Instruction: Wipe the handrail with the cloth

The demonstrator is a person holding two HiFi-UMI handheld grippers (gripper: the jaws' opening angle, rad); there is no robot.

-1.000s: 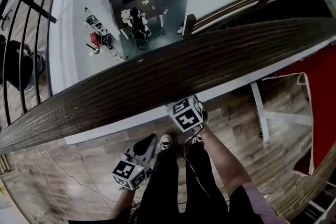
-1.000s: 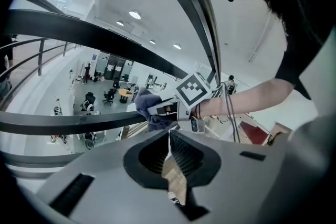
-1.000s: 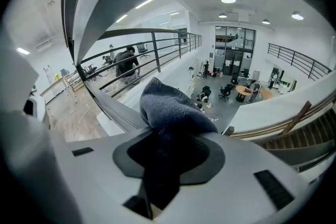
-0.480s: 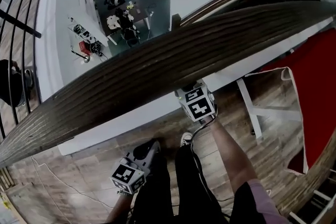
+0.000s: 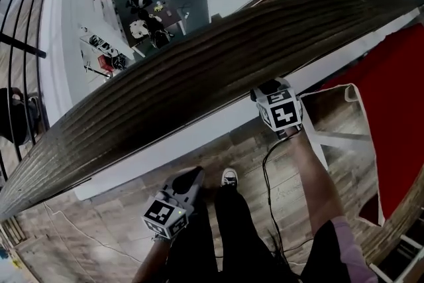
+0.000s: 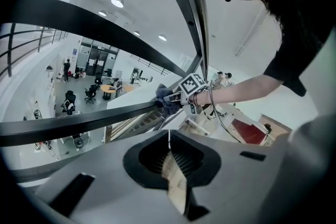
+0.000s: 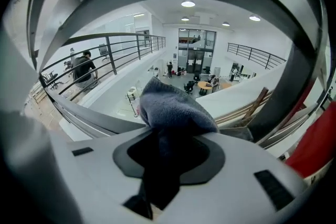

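The handrail (image 5: 199,79) is a broad dark wooden beam that runs from lower left to upper right in the head view. My right gripper (image 5: 270,91) reaches under its near edge, with its marker cube just below. In the right gripper view, the right gripper (image 7: 168,134) is shut on a grey-blue cloth (image 7: 173,107) that bulges out ahead of the jaws. The left gripper view shows that cloth (image 6: 164,100) pressed against a dark rail (image 6: 79,123). My left gripper (image 5: 191,177) hangs low beside my legs, away from the handrail, and the left gripper (image 6: 169,136) is shut with nothing in it.
Beyond the handrail is a drop to a lower floor with desks and chairs (image 5: 146,16). Black metal railings (image 5: 26,43) stand at the left. A red sheet (image 5: 397,116) on a white frame (image 5: 324,142) is at the right. A cable (image 5: 265,169) trails from the right gripper.
My right gripper has slid to the right along the handrail's near edge with the cloth. The left gripper has stayed low by my legs.
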